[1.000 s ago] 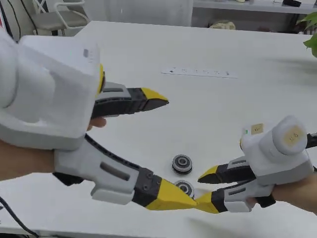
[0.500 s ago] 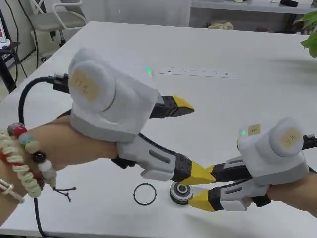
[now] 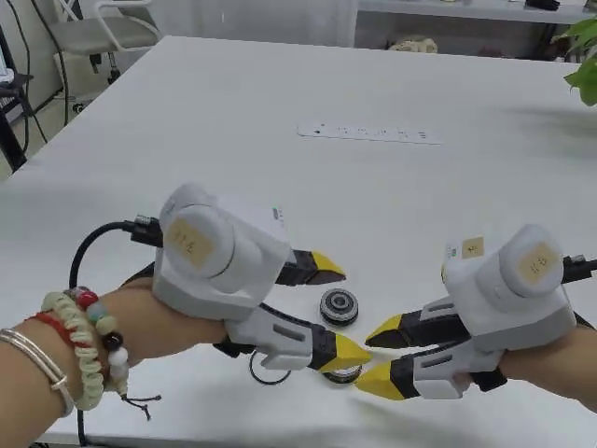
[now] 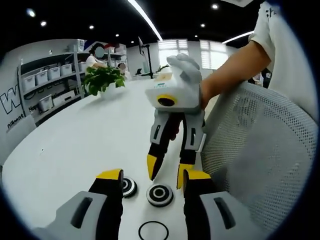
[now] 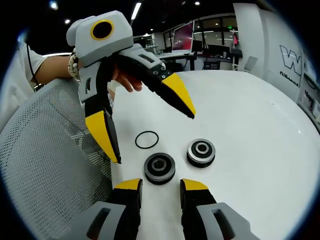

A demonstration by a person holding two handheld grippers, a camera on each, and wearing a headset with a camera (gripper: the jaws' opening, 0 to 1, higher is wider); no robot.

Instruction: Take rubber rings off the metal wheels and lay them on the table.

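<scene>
Rubber ring (image 5: 147, 139), black and thin, lies flat and free on the table (image 3: 233, 140), just beside the two metal wheels. The near wheel (image 5: 160, 168) sits directly ahead of the right gripper (image 5: 161, 186), whose jaws are parted and hold nothing. The far wheel (image 5: 201, 152) is just beyond it, not touching. The left gripper (image 3: 343, 312) is spread wide and empty, and hovers over the same spot, with its lower jaw close to the near wheel and the loose ring. I cannot tell which wheel carries a ring.

Risks (judgement):
- Four jaw tips crowd one small wheel, so the tips may clash or knock the wheel out of the other gripper's bite.
- The table is smooth, glossy white, so an unpinned wheel would likely skid or roll when a tip hooks the rubber.
- The work lies near the table's front edge. A flicked wheel or ring could drop off towards the mesh chair (image 4: 260, 165).
- A stretched ring may snap free and fly.
- The left lower jaw could sweep the loose ring aside.

Room: open office with a power strip (image 3: 368, 133) mid-table, a plant (image 3: 583, 70) at far right, shelving with bins (image 4: 45, 85) and ceiling strip lights.
</scene>
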